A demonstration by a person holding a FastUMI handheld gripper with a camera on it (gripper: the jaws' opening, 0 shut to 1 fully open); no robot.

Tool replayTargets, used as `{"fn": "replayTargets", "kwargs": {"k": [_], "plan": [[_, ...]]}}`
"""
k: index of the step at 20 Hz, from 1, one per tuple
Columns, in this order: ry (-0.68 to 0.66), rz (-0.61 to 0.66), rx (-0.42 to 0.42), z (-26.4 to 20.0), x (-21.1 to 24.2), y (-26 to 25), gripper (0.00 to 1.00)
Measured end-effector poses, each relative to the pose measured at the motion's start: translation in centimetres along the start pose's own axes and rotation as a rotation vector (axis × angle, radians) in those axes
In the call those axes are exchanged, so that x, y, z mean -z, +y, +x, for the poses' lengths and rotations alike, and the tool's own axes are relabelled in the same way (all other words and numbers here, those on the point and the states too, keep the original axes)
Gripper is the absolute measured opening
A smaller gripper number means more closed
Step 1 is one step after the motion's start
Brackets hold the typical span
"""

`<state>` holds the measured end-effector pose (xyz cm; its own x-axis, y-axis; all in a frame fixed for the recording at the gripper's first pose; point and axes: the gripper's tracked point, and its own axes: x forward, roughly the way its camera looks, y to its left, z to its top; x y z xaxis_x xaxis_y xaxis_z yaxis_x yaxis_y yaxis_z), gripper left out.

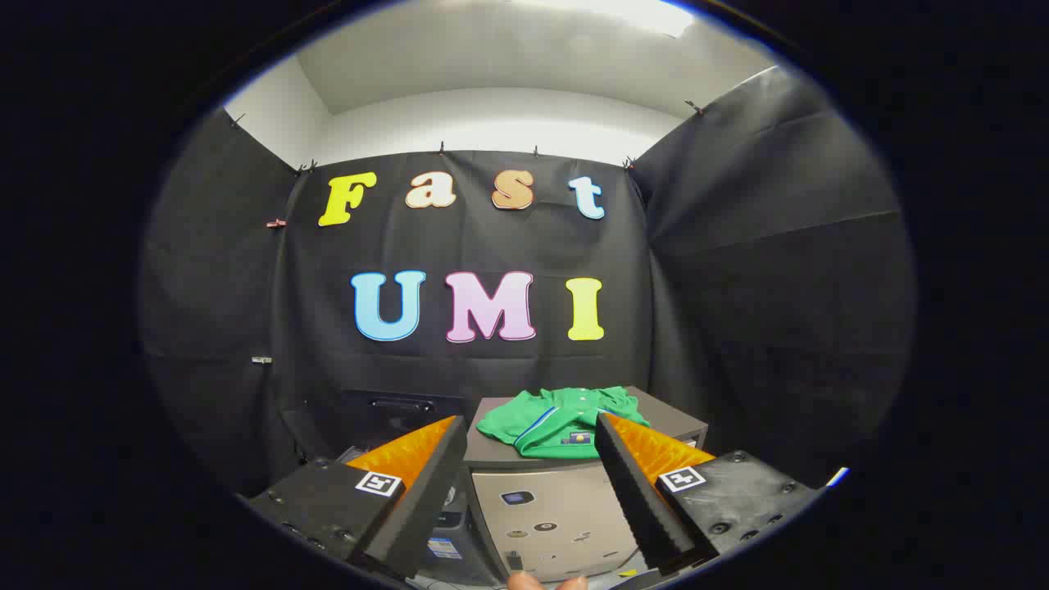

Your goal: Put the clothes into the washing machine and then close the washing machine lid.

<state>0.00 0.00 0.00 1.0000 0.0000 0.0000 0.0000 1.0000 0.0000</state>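
my gripper – fingers spread wide, nothing between them | both fingers level, pointing straight ahead – held up in free air | my fingertips just visible under the gripper

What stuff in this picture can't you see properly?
- Washing machine: in the gripper view its lower front is cut off, and the open hand-held gripper covers its sides.
- Its lid: I cannot tell whether it is open or shut.
- Green shirt: folded on the grey top beyond the fingers; one finger covers its right edge.
- Stickers on the machine front: too small to read.
- Dark box behind the left finger: too dim to identify.
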Motion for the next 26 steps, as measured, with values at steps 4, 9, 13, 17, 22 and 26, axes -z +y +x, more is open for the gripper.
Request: {"fn": "replayTargets", "kwargs": {"k": [4,9,13,17,22,26], "plan": [[-0.001,0.002,0.016,-0.1,-0.1,-0.8,0.98],[0.004,0.007,0.035,-0.2,-0.1,-1.4,0.98],[0.002,0.008,0.034,-0.3,-0.1,-1.5,0.98],[0.006,0.010,0.030,-0.3,0.1,-1.3,0.98],[0.030,-0.002,0.017,0.5,0.9,-1.0,0.98],[0.048,-0.011,-0.010,2.7,0.6,-0.6,0.98]]}}
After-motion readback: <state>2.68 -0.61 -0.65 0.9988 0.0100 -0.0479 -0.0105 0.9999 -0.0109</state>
